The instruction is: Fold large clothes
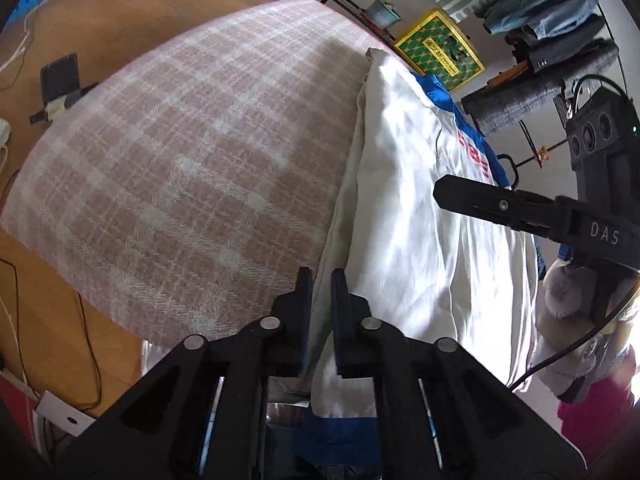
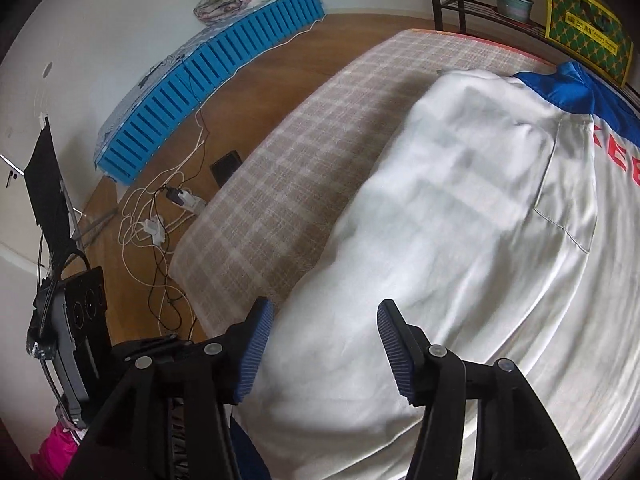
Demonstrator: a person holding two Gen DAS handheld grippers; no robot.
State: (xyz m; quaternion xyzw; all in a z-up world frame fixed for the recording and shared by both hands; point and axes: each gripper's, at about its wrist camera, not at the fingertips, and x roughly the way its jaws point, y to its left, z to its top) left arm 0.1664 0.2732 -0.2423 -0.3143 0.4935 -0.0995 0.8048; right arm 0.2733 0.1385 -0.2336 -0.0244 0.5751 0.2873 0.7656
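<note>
The white garment (image 2: pixel 460 216) lies on the bed (image 1: pixel 180 160), on the right part of the pink checked cover, folded to a long shape. It is of smooth, shiny cloth with a blue collar band (image 2: pixel 580 88) at the far end and a blue hem at the near end, and it has one chest pocket with a stitched edge.

Red letters stand below the blue band (I can read only "EE" or similar, the rest is cut off by the picture edge). On the arm of my right gripper (image 2: pixel 326 344), seen from the left camera, stands "DAS". A yellow-green box (image 1: pixel 440 50) behind the bed carries writing too small to read.

My left gripper (image 1: pixel 322 292) has its jaws narrow, with the near edge of the garment between them; I cannot tell if the pads really press it. My right jaws stand apart above the cloth and hold nothing. The right view is blurred.
</note>
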